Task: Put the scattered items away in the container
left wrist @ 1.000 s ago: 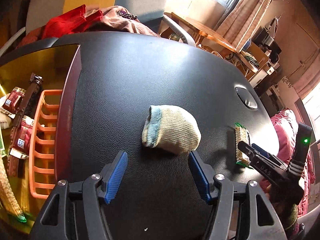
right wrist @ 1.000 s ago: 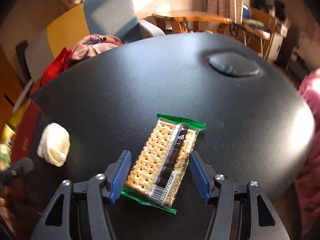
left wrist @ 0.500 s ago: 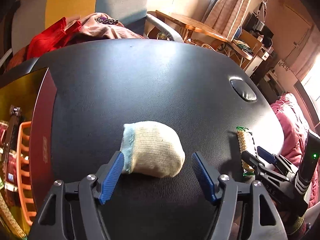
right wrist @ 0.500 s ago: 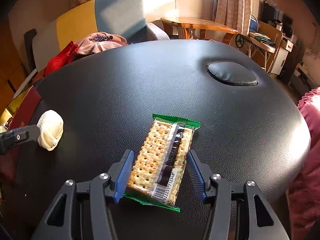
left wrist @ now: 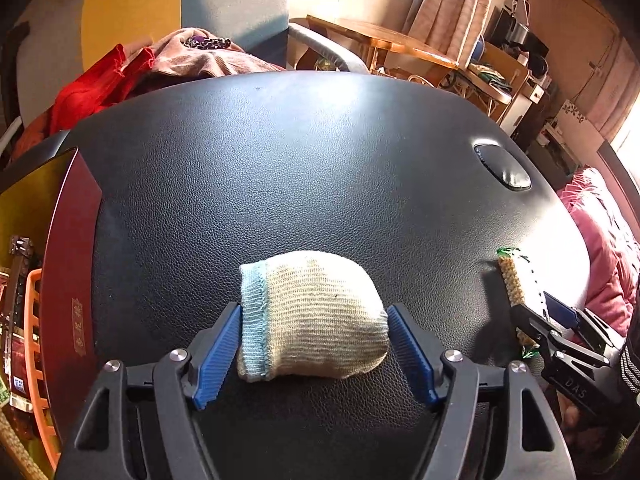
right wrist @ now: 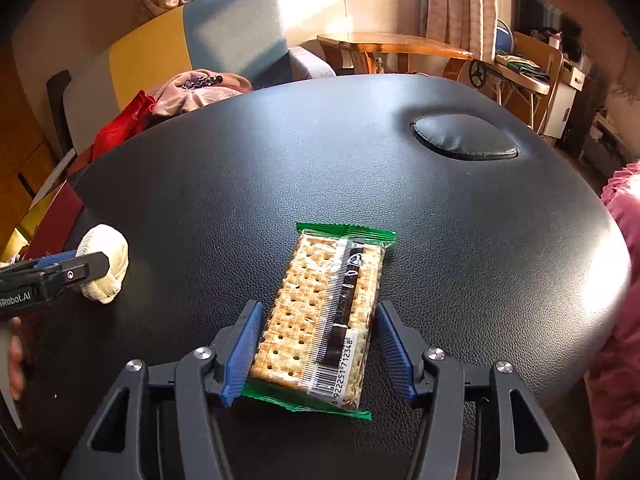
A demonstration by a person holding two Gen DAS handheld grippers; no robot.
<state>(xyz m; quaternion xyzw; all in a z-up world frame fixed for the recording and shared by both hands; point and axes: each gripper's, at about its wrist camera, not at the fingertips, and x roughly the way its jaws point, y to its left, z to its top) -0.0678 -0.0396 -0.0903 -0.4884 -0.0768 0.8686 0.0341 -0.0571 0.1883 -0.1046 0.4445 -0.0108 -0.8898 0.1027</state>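
A rolled cream sock with a light-blue cuff lies on the black leather table. My left gripper has both blue pads against the sock's two ends. A clear pack of crackers with green ends lies on the same table. My right gripper straddles its near end, jaws still apart, the left pad touching and the right pad just off it. The orange basket stands at the far left edge. The sock and left gripper also show in the right wrist view, and the cracker pack in the left.
A dark red box stands between the basket and the table's left edge. The basket holds several packets. Red and pink clothes lie on a chair behind the table. A padded oval dimple sits far right. Pink fabric lies beyond the right edge.
My left gripper moved forward around the sock and closed onto its ends. My right gripper narrowed around the cracker pack, which stayed in place.
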